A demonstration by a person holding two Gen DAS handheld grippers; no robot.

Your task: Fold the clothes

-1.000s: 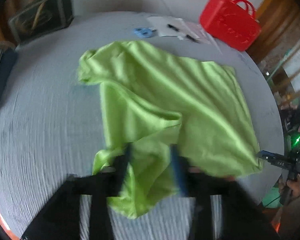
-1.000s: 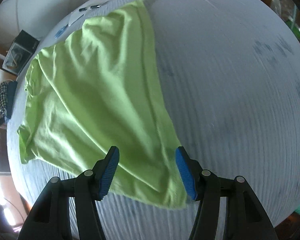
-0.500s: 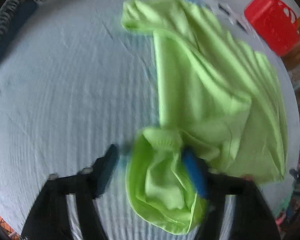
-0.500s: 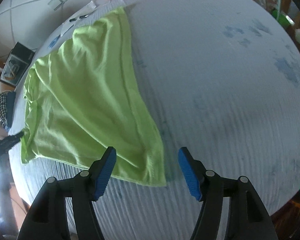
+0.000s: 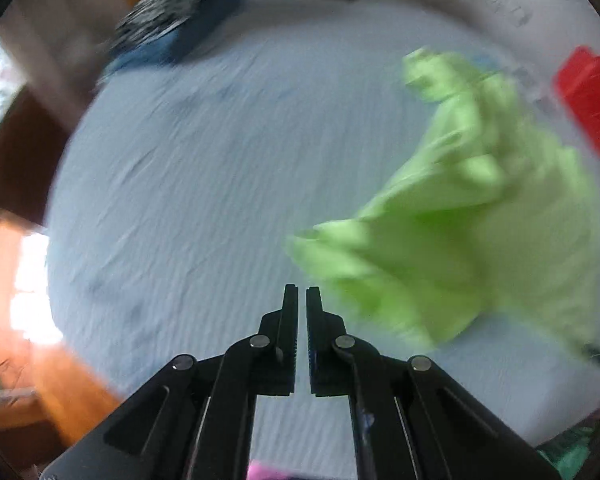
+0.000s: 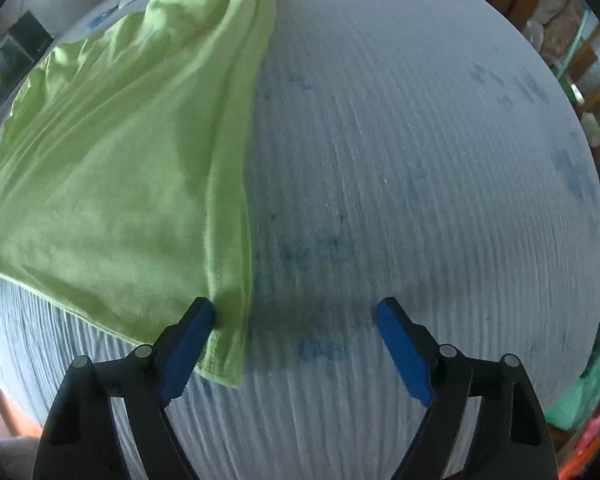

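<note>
My left tool point(image 5: 302, 294) has let the sleeve go and now sits clenched on nothing, swung away, with the green shirt point(image 5: 472, 236) at two o'clock on the bed point(image 5: 180, 184), one side gathered inward. My right tool point(image 6: 294, 312) has dropped low, spread wide, its left finger touching the hem corner at nine o'clock, ready to pinch

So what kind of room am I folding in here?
Most likely a bedroom at home: the green garment lies on a wide bed with a ribbed pale-blue sheet, a red plastic basket sits at its far edge, and wooden furniture stands around it.
</note>
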